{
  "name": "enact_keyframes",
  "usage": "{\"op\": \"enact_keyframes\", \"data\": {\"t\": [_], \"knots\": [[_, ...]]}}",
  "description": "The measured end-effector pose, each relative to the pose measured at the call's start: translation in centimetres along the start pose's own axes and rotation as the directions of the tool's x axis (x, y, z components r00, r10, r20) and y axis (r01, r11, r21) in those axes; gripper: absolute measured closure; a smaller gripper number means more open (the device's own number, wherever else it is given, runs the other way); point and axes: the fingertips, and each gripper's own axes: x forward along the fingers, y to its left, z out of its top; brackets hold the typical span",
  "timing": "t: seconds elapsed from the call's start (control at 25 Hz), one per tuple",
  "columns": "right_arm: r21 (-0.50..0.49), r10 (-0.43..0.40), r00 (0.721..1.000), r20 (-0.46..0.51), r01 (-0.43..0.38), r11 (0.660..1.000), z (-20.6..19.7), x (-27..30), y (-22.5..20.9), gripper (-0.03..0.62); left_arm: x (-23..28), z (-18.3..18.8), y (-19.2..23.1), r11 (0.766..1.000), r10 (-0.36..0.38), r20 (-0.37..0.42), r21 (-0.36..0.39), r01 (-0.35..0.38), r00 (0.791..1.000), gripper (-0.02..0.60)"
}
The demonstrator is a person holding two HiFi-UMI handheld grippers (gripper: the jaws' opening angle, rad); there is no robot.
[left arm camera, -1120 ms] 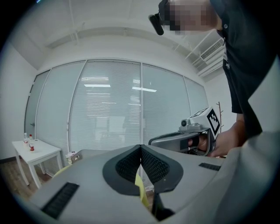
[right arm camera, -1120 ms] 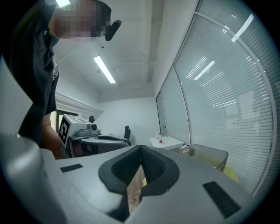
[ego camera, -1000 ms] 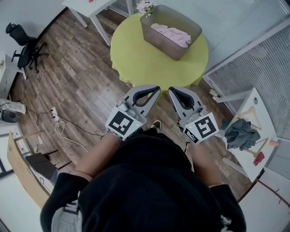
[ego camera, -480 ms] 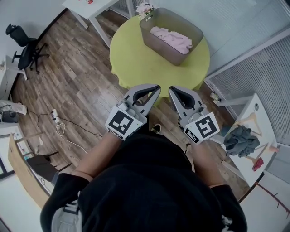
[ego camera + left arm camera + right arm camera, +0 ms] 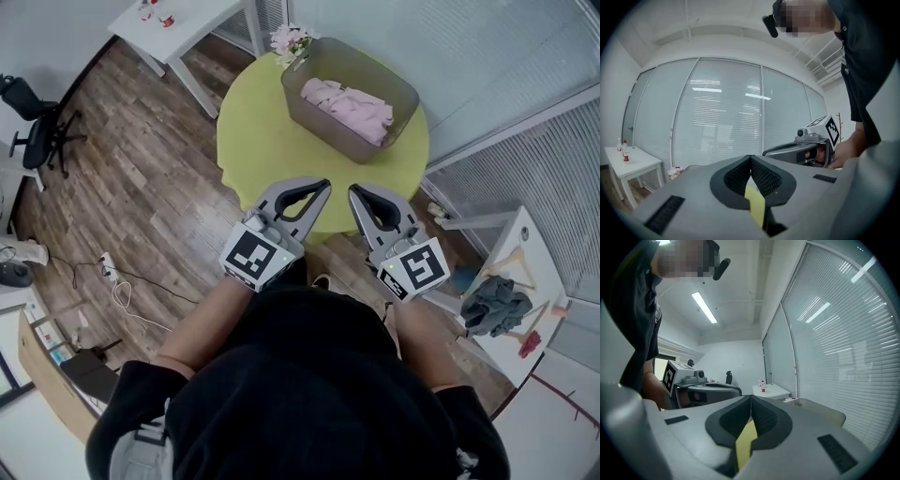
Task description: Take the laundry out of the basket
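— What is shown of the jaws?

— The left gripper (image 5: 751, 160) is seen with its jaws brought together, the ribbed pads (image 5: 764, 177) meeting at the tips. Nothing is held between them. A yellow-green strip (image 5: 755, 208) is glimpsed through the gap lower down.

— What is found to the right?

— The right gripper (image 5: 771, 152) is seen from the side, level with the left one. It is gripped by a hand (image 5: 844, 151), and a marker cube (image 5: 831, 130) is carried on top of it. A dark top (image 5: 862, 61) is worn by the person above.

— And to the left?

— A white table (image 5: 637, 165) is set before the closed blinds (image 5: 722, 112). Small bottles (image 5: 622, 151) are stood on it, and flowers (image 5: 674, 172) are seen low beside it.
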Motion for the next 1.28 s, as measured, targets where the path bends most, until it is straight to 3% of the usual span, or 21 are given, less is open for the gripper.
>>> {"op": "enact_keyframes", "data": {"t": [0.36, 0.72, 1.04, 1.28], "knots": [[0.011, -0.047, 0.999, -0.022, 0.047, 0.999, 0.5, 6.5, -3.0, 0.571, 2.1, 0.2, 7.2, 0.998, -0.055, 0.014, -0.04, 0.055, 0.998, 0.571], [-0.008, -0.106, 0.993, -0.057, 0.106, 0.994, -0.2, 10.1, -3.9, 0.569, 2.6, -0.8, 11.4, 0.992, -0.121, -0.011, -0.046, 0.121, 0.993, 0.571], [0.013, -0.135, 0.986, -0.094, 0.136, 0.991, -1.3, 10.9, -6.5, 0.569, 4.3, -1.7, 13.8, 0.991, -0.119, -0.02, -0.068, 0.117, 0.993, 0.571], [0.017, -0.099, 0.99, -0.099, 0.101, 0.995, -1.8, 12.2, -9.5, 0.569, 6.7, -2.2, 15.4, 0.994, -0.089, -0.018, -0.062, 0.088, 0.996, 0.571]]}}
